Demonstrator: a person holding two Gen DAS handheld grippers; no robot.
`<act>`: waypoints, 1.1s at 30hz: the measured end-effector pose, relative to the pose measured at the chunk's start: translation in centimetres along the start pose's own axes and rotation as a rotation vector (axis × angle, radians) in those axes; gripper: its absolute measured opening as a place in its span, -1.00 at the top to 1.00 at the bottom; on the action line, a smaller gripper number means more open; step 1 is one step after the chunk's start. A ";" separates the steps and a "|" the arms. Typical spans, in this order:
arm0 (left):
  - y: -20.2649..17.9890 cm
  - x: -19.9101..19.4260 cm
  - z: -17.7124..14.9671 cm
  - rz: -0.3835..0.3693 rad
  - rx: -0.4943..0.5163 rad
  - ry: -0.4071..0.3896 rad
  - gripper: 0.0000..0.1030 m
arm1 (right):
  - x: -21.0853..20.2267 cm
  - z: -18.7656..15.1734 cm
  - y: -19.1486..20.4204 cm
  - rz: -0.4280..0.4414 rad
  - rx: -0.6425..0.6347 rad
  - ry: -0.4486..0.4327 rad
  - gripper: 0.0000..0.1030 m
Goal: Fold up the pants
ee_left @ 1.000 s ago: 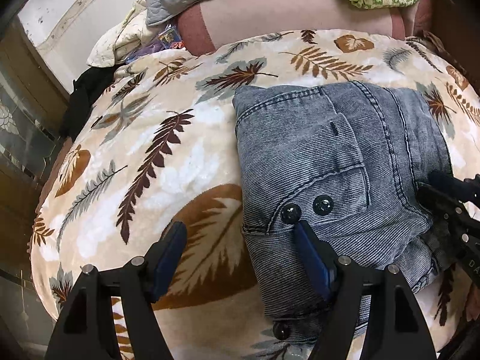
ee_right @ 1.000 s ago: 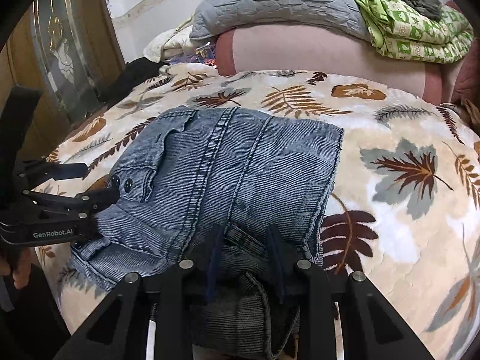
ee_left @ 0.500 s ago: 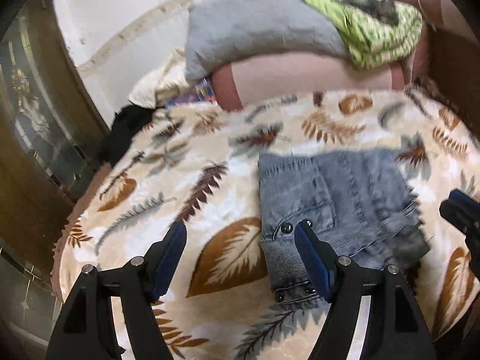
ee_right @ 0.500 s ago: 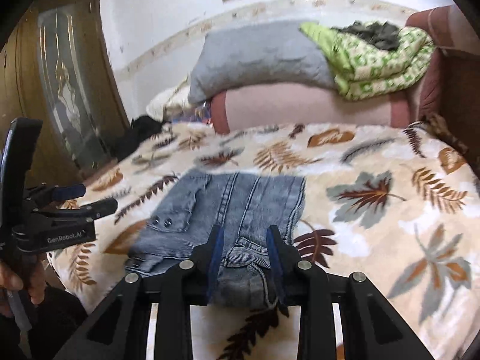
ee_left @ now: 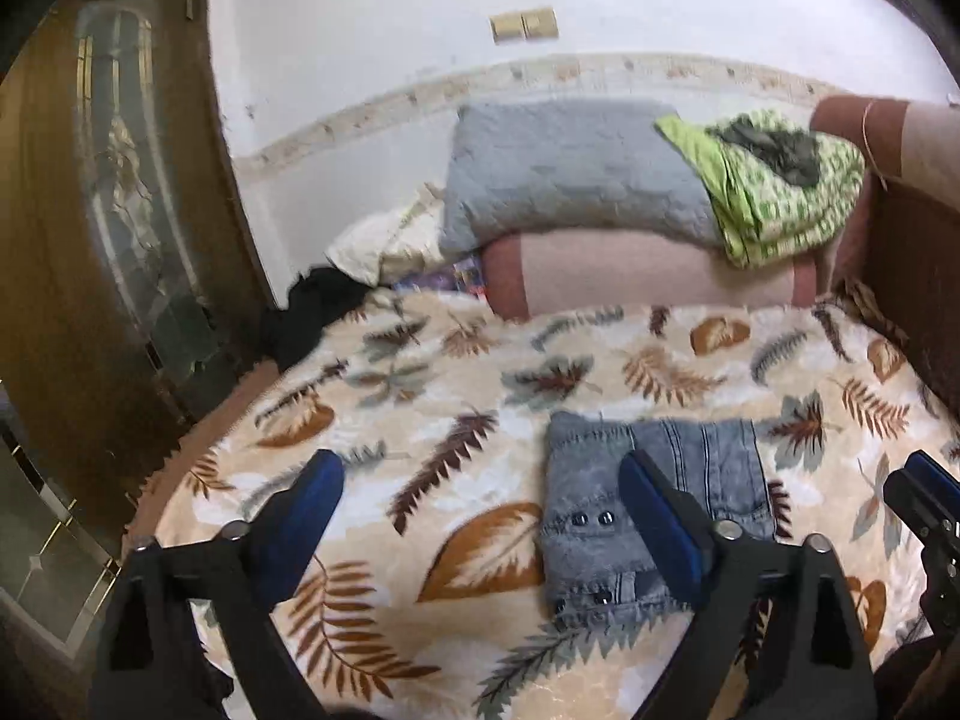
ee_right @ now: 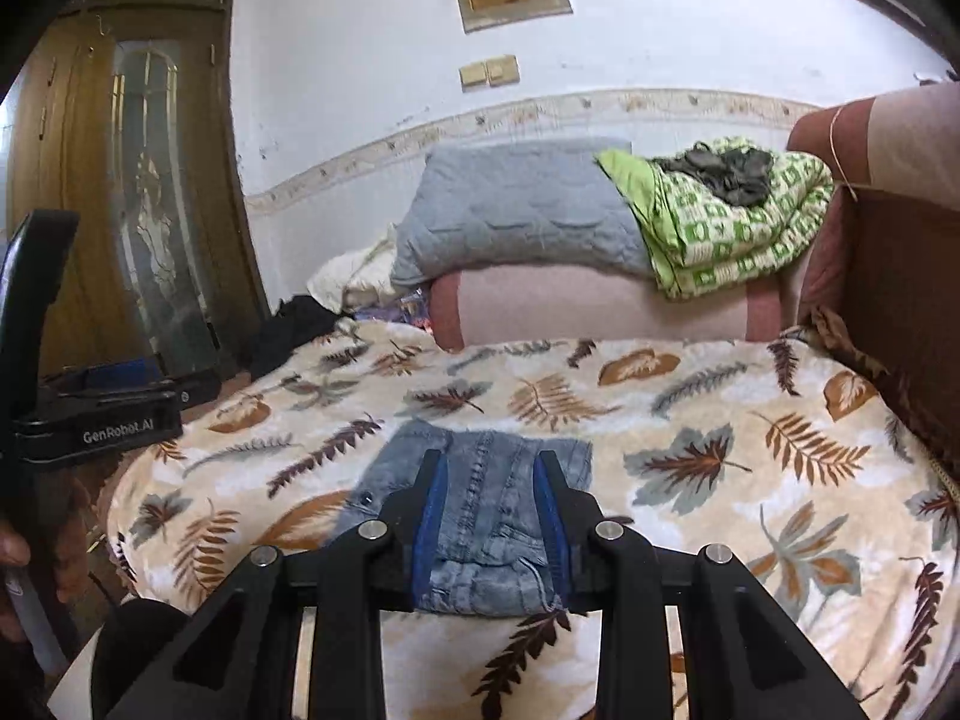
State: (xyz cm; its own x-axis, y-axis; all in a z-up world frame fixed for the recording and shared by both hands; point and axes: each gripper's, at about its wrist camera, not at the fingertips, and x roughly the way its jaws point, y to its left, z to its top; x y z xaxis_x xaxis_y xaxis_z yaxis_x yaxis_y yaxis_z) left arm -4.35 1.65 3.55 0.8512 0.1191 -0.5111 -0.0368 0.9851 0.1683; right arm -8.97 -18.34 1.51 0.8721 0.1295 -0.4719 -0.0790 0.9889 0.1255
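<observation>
The folded blue denim pants [ee_left: 594,516] lie in a compact rectangle on the leaf-patterned blanket [ee_left: 432,420]; they also show in the right wrist view [ee_right: 486,516]. My left gripper [ee_left: 480,480] is wide open and empty, held above the bed, well clear of the pants. My right gripper [ee_right: 489,474] is open with a narrower gap, empty, raised above and in front of the pants. The right gripper also shows at the right edge of the left wrist view [ee_left: 924,498]. The left gripper shows at the left of the right wrist view [ee_right: 114,396].
A pink bolster [ee_right: 600,306] lies at the bed's far end, with a grey quilt [ee_right: 516,210] and a green patterned blanket [ee_right: 720,222] on it. A wooden door [ee_right: 120,180] stands left. A headboard [ee_right: 900,276] is at the right. Dark clothing [ee_left: 312,306] lies by the wall.
Both grippers have lifted up and back from the folded pants, which now look smaller and lie untouched. The right gripper's jaws have opened wider.
</observation>
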 end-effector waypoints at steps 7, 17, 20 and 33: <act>0.4 -1.6 0.5 -0.005 0.005 -0.027 -0.83 | -1.1 0.7 1.6 0.003 -0.018 -0.019 0.25; 0.6 -1.9 0.3 0.005 0.012 0.000 -0.83 | -1.1 0.6 2.0 -0.016 -0.033 -0.029 0.06; 0.6 -1.9 0.3 0.005 0.023 0.004 -0.83 | -1.0 0.5 2.3 -0.015 -0.047 -0.027 0.02; 0.4 -2.0 0.2 0.002 0.028 0.007 -0.83 | -0.6 0.1 2.3 -0.013 -0.047 -0.014 0.01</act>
State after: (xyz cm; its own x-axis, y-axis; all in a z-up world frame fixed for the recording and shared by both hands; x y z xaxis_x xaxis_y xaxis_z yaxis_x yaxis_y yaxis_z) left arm -5.98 1.82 4.85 0.8475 0.1224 -0.5164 -0.0238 0.9808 0.1934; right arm -9.67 -16.15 2.15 0.8798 0.1158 -0.4611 -0.0896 0.9929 0.0784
